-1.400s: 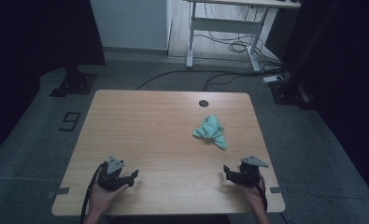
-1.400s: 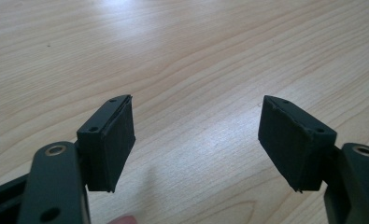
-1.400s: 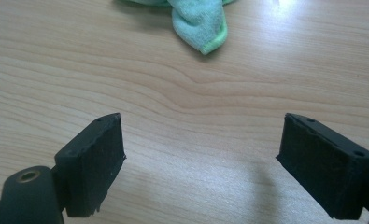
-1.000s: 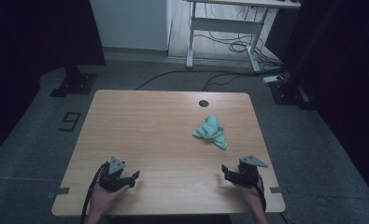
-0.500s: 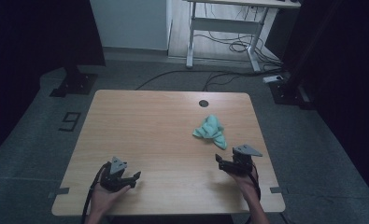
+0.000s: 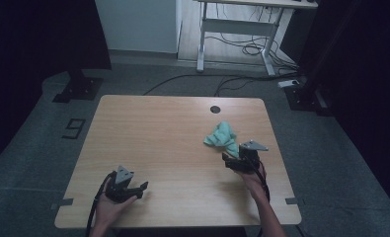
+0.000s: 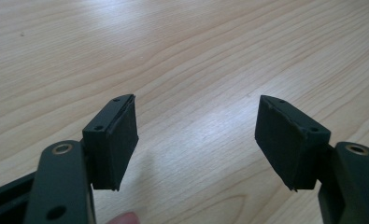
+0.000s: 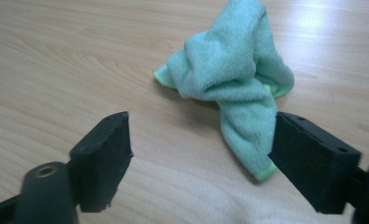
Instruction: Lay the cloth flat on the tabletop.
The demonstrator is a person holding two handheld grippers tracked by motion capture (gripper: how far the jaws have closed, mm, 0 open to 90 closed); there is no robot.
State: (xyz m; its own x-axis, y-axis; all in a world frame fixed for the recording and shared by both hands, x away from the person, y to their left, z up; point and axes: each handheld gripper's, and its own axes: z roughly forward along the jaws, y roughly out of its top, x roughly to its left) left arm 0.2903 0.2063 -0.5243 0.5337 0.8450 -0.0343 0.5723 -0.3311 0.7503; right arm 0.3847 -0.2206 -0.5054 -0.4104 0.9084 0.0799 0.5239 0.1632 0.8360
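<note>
Crumpled green cloth (image 6: 223, 139) lying on the wooden surface (image 6: 158, 133), right claw (image 8: 198, 154) nearing it — jaws spread, just closing slightly, nothing gripped, round hole (image 6: 214, 109) beyond the cloth, left claw (image 6: 133, 190) well away — released.

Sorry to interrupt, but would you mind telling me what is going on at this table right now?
A person at a wooden table holds a two-jaw gripper in each hand. The right gripper is reaching for a crumpled green cloth, its jaws open and just beginning to close, the cloth's near end between them but not yet pinched. The left gripper sits open over bare table near the front edge.
</note>
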